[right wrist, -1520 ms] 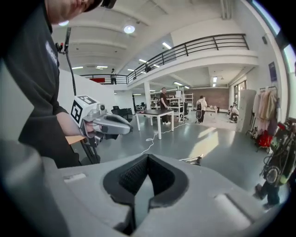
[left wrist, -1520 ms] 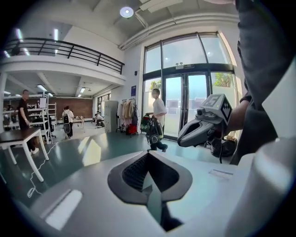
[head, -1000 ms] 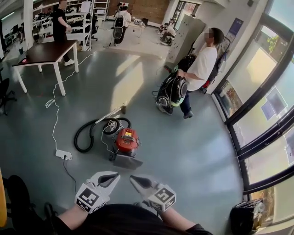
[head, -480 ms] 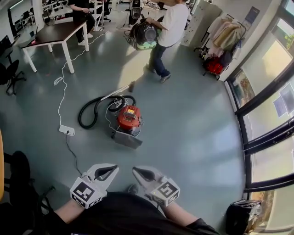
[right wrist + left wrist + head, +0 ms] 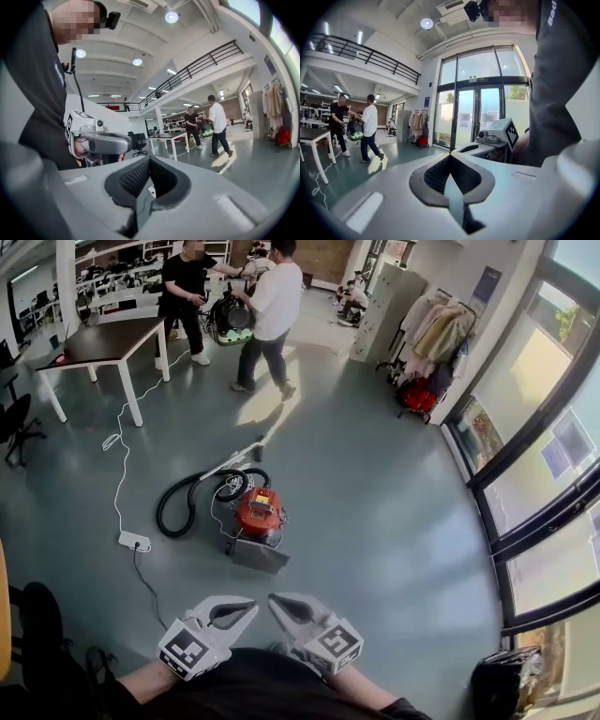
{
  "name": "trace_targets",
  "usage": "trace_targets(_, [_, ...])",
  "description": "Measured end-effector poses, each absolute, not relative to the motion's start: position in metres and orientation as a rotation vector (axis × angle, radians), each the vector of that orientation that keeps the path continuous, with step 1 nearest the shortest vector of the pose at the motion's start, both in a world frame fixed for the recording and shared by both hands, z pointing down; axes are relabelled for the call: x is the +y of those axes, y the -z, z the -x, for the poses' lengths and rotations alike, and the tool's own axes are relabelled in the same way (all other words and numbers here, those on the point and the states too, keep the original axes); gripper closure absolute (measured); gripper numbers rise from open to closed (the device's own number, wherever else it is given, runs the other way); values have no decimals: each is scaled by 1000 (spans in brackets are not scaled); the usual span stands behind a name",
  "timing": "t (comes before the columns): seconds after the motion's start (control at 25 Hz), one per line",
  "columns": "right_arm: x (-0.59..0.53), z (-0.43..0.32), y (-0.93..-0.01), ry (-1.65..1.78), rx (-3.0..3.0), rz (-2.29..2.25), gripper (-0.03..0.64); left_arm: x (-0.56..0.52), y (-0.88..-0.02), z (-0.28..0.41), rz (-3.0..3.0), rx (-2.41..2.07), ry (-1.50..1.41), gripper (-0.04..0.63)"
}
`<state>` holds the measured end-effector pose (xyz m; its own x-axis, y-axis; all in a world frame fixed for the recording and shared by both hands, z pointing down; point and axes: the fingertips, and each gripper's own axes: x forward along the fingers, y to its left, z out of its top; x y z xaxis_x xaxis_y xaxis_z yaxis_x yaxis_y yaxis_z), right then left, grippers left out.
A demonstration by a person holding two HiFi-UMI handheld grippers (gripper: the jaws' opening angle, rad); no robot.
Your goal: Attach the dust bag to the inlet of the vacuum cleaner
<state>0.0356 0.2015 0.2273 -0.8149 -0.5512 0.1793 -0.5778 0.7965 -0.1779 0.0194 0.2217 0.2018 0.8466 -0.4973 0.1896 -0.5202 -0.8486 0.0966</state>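
Left gripper [image 5: 247,607]: jaws together, nothing between. Right gripper [image 5: 277,603]: jaws likewise closed, empty. Both were held low before person's body, tips near each other.

Vacuum cleaner [image 5: 259,512] lay on floor [image 5: 394,549] straight ahead of jaws, well apart; neither gripper clearly nearer. Its long axis seemingly ran away from jaws: grey flap [image 5: 259,557] at near end, hose [image 5: 176,505] coiled beyond, to left.

Dust bag not made out anywhere. Inlet too small to tell. Neither gripper view showed vacuum cleaner.

Floor [image 5: 375,521] was smooth and faintly glossy, catching window glare. Vacuum cleaner [image 5: 258,512] had a shiny red plastic shell; hose [image 5: 160,512] was dull black. Left gripper [image 5: 450,155] and right gripper [image 5: 149,159] were matt grey plastic, with ribbed black pads [image 5: 437,172].
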Motion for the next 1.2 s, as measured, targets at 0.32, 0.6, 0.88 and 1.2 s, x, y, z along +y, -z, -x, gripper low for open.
trace_targets(0.32, [205, -21, -236, -368, -2844, -918, 623, 232, -203, -11, -2917, -741, -279, 580])
trace_targets(0.6, [207, -14, -239, -368, -2847, -890, 623, 232, -203, -6, -2920, -742, -270, 580])
trace_targets(0.88, [206, -15, -238, -360, -2841, -880, 623, 233, -203, -6, -2917, -758, -279, 580])
trace_targets(1.2, [211, -13, -241, -358, -2837, -853, 623, 238, -205, -5, -2908, -759, -290, 580])
